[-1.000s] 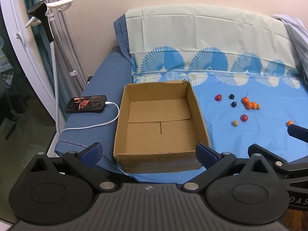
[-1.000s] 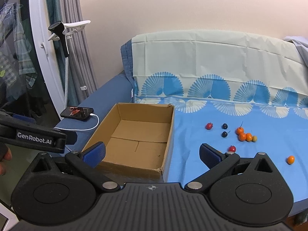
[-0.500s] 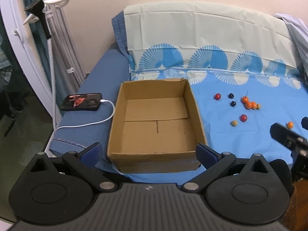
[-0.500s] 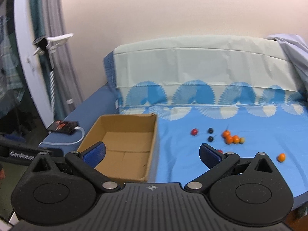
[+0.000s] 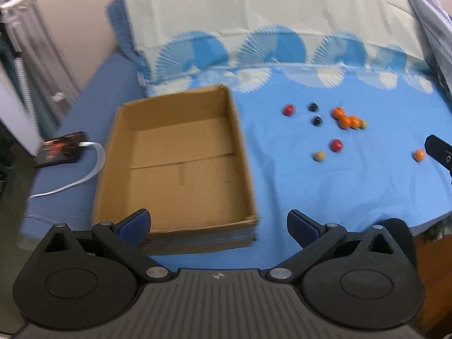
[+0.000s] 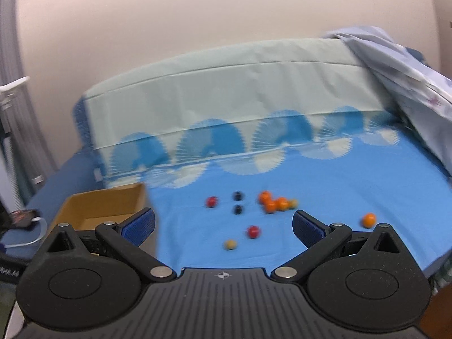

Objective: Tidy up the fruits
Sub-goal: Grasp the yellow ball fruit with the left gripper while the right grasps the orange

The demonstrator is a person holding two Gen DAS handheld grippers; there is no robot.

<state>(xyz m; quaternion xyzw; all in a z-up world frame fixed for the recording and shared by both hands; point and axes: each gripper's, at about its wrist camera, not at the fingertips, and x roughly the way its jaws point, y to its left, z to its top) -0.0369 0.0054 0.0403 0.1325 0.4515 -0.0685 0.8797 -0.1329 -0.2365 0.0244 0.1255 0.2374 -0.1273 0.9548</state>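
An empty cardboard box (image 5: 180, 155) sits on the blue bedsheet; its far corner (image 6: 113, 206) shows at the left of the right wrist view. Small fruits lie to its right: a red one (image 5: 288, 110), two dark ones (image 5: 312, 107), an orange cluster (image 5: 346, 118), another red one (image 5: 336, 145) (image 6: 253, 231), a yellow one (image 5: 319, 156) (image 6: 230, 244) and a lone orange one (image 5: 418, 155) (image 6: 368, 220). My left gripper (image 5: 219, 224) is open over the box's near right corner. My right gripper (image 6: 223, 227) is open, with the red and yellow fruits just beyond its fingers.
A phone (image 5: 60, 149) on a white cable lies on the dark blue cover left of the box. A pale cushion (image 6: 226, 96) backs the bed, and a crumpled cloth (image 6: 409, 84) hangs at the right. The bed's front edge runs close under both grippers.
Both grippers swung to the right and forward toward the fruits. The box slid left in both views. Both stayed open. The views are motion-blurred now.
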